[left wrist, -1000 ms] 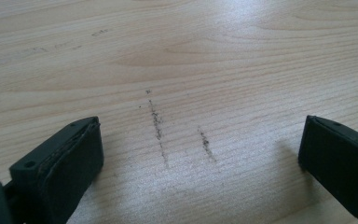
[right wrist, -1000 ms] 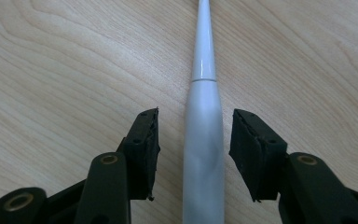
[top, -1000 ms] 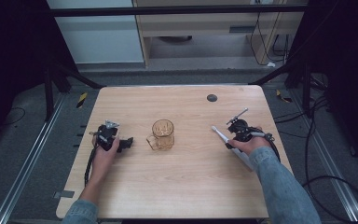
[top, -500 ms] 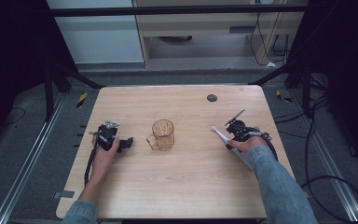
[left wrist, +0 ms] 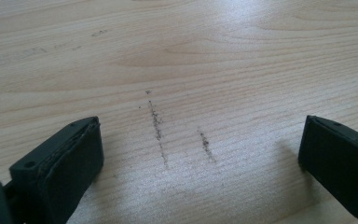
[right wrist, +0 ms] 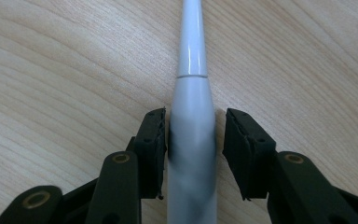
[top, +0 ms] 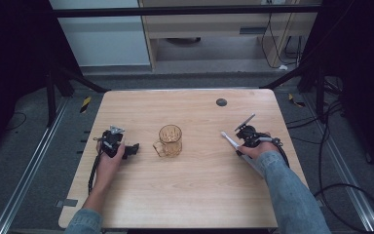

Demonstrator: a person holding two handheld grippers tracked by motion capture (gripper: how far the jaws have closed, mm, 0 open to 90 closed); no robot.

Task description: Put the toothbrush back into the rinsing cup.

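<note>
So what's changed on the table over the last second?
The right gripper has just been closing its jaws around the white toothbrush handle; the left pad touches it, while a small gap remains at the right pad. That hand barely shifted. The left gripper stays open and still on the table, and the amber glass mug hasn't moved.

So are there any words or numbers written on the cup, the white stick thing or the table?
None can be read. The amber glass mug shows only a raised pattern, too small to tell as letters. The white stick between the right gripper's jaws is plain. The table bears only dark scuff marks, no writing. The yellow-and-black striped tape on the floor carries no words.
</note>
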